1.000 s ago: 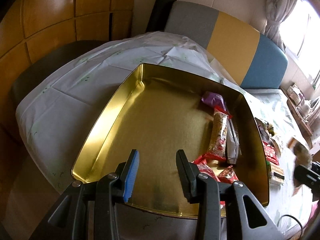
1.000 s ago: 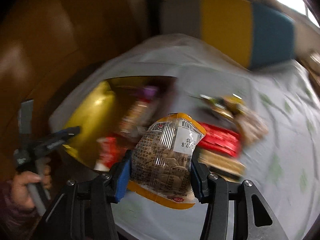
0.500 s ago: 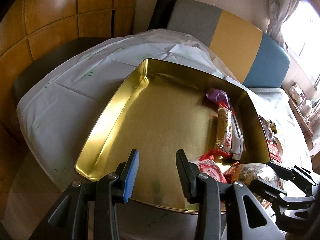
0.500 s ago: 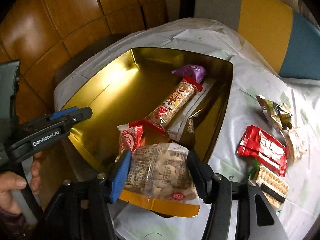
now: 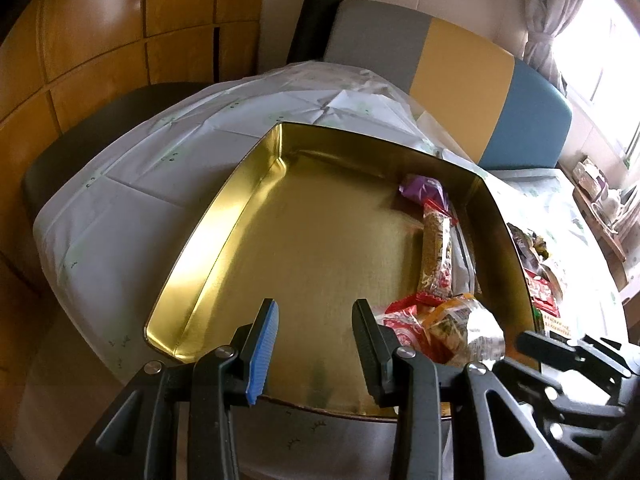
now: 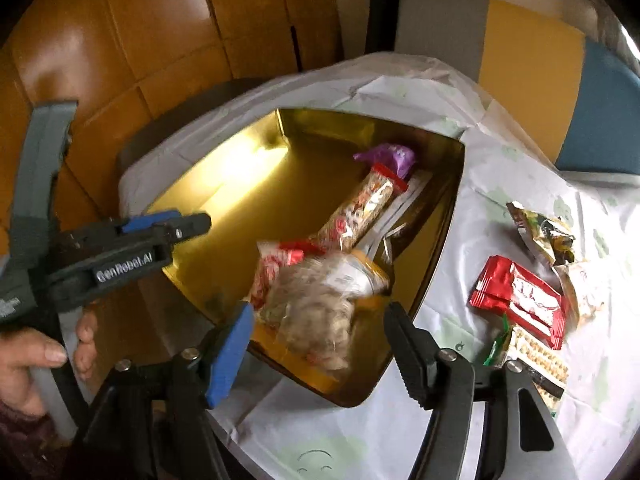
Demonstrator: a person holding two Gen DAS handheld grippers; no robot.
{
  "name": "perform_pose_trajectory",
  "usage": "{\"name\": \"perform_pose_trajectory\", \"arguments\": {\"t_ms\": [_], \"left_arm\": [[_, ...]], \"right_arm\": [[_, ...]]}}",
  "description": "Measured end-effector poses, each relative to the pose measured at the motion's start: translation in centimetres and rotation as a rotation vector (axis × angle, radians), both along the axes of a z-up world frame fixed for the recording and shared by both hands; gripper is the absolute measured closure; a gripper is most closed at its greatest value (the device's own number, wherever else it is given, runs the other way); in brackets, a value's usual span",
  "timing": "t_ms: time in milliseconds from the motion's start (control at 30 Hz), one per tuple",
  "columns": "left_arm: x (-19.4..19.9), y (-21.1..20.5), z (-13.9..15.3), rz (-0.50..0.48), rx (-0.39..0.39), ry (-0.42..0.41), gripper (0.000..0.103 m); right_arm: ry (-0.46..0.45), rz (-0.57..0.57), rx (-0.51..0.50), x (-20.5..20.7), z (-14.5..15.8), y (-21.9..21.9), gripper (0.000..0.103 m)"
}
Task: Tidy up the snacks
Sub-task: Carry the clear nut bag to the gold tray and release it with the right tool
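Now the right gripper [image 6: 318, 344] jaws are being held wide, nothing between them; the cracker bag [image 6: 320, 312] is lying free just ahead, blurred, at the near right corner of the gold tin [image 6: 224, 200]. It is partly resting on a red pack [image 6: 272, 268], with one end up by the tin's near wall. The left gripper [image 5: 314, 344] jaws are also being held apart, empty, hovering over the tin's near edge; bare floor is showing ahead of them.

Further in, a long bar [image 6: 360, 208] and a purple pack [image 6: 386, 158] are lined along the right wall. Outside on the cloth [image 6: 500, 168], red wafers [image 6: 520, 296], a gold bag [image 6: 548, 232] and a cracker strip [image 6: 536, 360] are waiting, well apart from the tin.

Risks, as judged: the bag is perched on other packs, so it could be slid or tipped out over the low wall if the tin is nudged by either gripper. Right-side piling could be worsened while the left half is being left unused.
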State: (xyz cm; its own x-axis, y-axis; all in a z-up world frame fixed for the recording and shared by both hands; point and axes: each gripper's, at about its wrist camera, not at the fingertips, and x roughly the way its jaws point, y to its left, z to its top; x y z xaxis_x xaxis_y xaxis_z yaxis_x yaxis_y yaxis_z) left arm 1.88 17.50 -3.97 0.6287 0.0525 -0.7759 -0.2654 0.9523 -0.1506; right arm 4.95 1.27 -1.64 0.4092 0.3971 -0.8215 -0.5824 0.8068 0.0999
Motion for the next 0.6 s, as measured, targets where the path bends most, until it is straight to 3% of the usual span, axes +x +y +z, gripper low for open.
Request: {"name": "perform_pose_trajectory", "arguments": {"t_ms": [33,67,267,600], "left_arm": [[-0.1,0.0,0.0,0.001,0.001,-0.001,0.064],[-0.1,0.0,0.1,0.001,0.001,-0.002,0.064],[-0.1,0.1,0.0,0.001,0.008,0.005,0.064],[-0.2,-0.8,0.3,-0.026,0.022,-0.002,0.064]], "right_arm": [[-0.003,0.002,-0.019,-0.1,-0.2,0.2,0.070],[-0.002,0.003,-0.042,0.2,-0.6,0.5,0.072],[-0.009,-0.003,-0.066,0.9,-1.0,0.9,0.072],[-0.049,-0.069,0.014,-0.3,1.0,-2.0,0.068]]}}
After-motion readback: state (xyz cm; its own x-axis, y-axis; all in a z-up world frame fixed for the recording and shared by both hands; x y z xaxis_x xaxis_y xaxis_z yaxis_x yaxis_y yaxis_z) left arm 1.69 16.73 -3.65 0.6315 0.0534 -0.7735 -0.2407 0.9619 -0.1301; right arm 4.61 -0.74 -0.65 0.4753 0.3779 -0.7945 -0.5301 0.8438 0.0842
